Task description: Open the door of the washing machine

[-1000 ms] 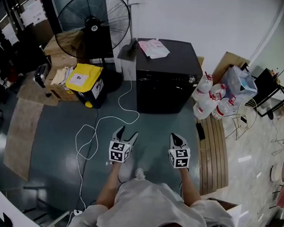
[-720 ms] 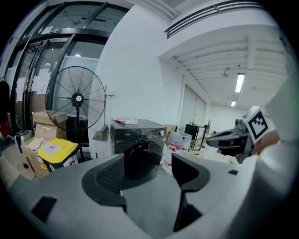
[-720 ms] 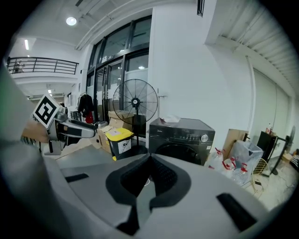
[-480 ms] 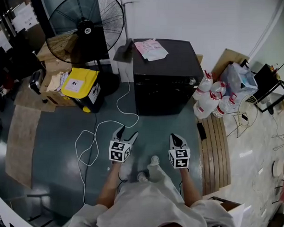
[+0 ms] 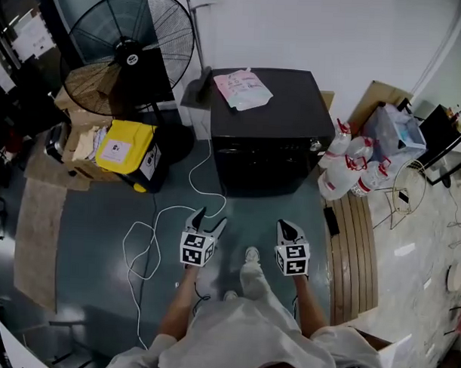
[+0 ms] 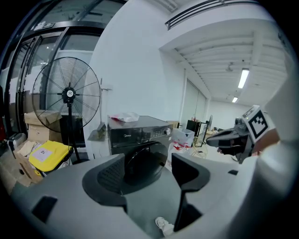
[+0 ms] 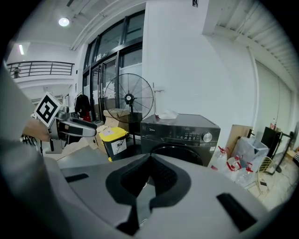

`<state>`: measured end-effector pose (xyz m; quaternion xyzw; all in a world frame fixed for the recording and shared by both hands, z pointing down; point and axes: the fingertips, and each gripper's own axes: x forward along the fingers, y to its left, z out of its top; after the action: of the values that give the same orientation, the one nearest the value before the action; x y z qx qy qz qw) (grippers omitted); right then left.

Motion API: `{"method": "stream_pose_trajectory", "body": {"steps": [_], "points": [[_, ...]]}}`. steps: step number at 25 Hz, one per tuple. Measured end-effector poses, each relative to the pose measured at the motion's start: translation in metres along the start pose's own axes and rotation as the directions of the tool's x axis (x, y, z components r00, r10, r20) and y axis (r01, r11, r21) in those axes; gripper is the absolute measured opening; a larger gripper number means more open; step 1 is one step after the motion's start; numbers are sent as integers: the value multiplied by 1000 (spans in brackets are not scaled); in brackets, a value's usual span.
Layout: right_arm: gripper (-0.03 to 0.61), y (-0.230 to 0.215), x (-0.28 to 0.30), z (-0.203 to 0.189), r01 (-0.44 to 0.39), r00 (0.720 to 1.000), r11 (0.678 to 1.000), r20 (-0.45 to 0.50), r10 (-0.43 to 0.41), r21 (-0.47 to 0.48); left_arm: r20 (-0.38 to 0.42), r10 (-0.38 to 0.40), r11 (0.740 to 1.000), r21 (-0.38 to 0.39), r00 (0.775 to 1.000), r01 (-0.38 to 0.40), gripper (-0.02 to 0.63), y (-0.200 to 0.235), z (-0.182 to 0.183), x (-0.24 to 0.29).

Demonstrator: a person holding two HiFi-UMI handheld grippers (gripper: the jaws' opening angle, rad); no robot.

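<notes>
A black front-loading washing machine (image 5: 267, 120) stands against the white wall, and its round door (image 5: 267, 177) is closed. The left gripper view shows the machine (image 6: 140, 128) straight ahead; in the right gripper view its door (image 7: 180, 151) sits below the control dial. My left gripper (image 5: 208, 216) is held over the floor well short of the machine, jaws apart and empty. My right gripper (image 5: 285, 227) hovers beside it at the same distance, its jaws together with nothing in them. Neither touches the machine.
A pink-and-white packet (image 5: 241, 88) lies on the machine's top. A big floor fan (image 5: 129, 51) and a yellow bin (image 5: 126, 149) stand to the left. A white cable (image 5: 169, 215) loops across the floor. Water bottles (image 5: 344, 164) and wooden slats (image 5: 353, 236) are to the right.
The person has stepped forward, so the machine is a little nearer and more central. Both grippers keep the same pose and jaw state.
</notes>
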<state>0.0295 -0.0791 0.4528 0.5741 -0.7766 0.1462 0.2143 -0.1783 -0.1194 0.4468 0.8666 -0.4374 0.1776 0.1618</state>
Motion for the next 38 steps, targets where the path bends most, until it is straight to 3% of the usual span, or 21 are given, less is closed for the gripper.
{"method": "stream_pose_trajectory", "body": {"steps": [8, 16, 20, 24, 28, 30, 38], "points": [[-2, -56, 75, 33, -58, 998, 998, -23, 57, -6, -28, 25, 1000, -17, 999, -26, 302, 16, 27, 81], [-2, -94, 143, 39, -127, 990, 992, -66, 127, 14, -100, 51, 999, -9, 994, -52, 302, 32, 30, 150], [-2, -103, 171, 28, -165, 982, 986, -95, 166, 19, -156, 74, 991, 123, 985, -55, 302, 36, 21, 178], [-2, -107, 193, 20, -194, 973, 981, -124, 195, 16, -225, 90, 951, 309, 970, -17, 302, 40, 11, 201], [-2, -108, 210, 11, -216, 965, 976, -148, 216, 15, -274, 92, 908, 418, 957, 33, 302, 45, -4, 219], [-2, -106, 216, 4, -222, 962, 975, -161, 221, 14, -288, 88, 896, 441, 953, 51, 302, 48, -14, 226], [-2, -100, 238, -23, -214, 956, 977, -202, 213, 15, -315, 51, 900, 426, 948, 93, 302, 65, -52, 254]]}}
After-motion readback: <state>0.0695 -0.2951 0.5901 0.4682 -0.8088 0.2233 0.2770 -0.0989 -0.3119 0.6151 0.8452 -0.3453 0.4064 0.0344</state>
